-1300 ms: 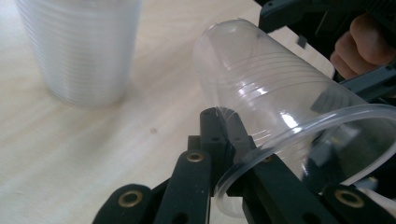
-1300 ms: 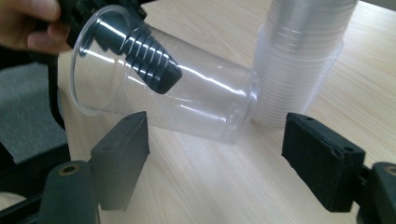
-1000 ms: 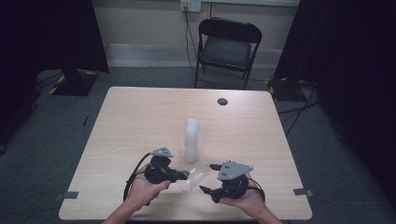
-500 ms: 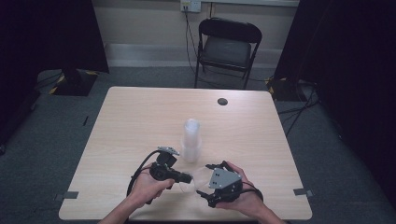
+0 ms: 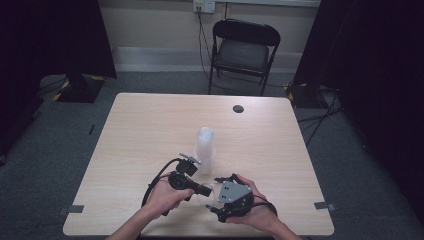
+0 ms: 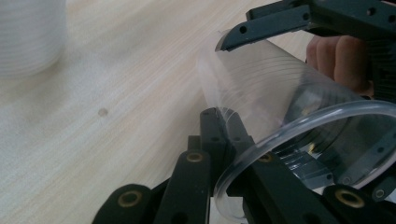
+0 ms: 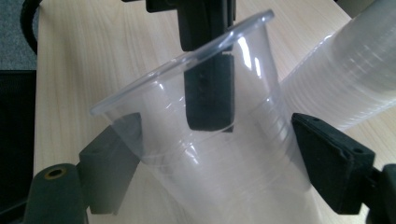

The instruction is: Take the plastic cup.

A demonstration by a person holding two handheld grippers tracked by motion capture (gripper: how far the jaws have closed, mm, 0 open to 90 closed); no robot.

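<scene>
Compared with a second ago, both hands have drawn closer together near the desk's [image 5: 150,125] front edge, and the right claw [image 5: 220,196] has rolled so that its grey plate now faces up and toward the left claw [image 5: 204,190]. The single clear cup [image 5: 210,192] now hangs between the two tools, off the desk surface, just in front of the upright stack of cups [image 5: 205,147].

Left claw: clamped on the cup's rim. In the left gripper view one jaw lies inside the mouth and the other outside the wall of the clear cup [image 6: 289,135]. The right gripper view confirms this, with the black jaw showing through the wall of the clear cup [image 7: 205,135].

Right claw [image 7: 224,163]: jaws apart, one on each side of the cup's lower body. Whether the pads touch the wall cannot be told; no squeeze of the plastic is evident.

Assessment: the cup appears already separated from the stack, and a handover from left to right looks in progress. The thin wall will likely buckle under a hard grip.
</scene>
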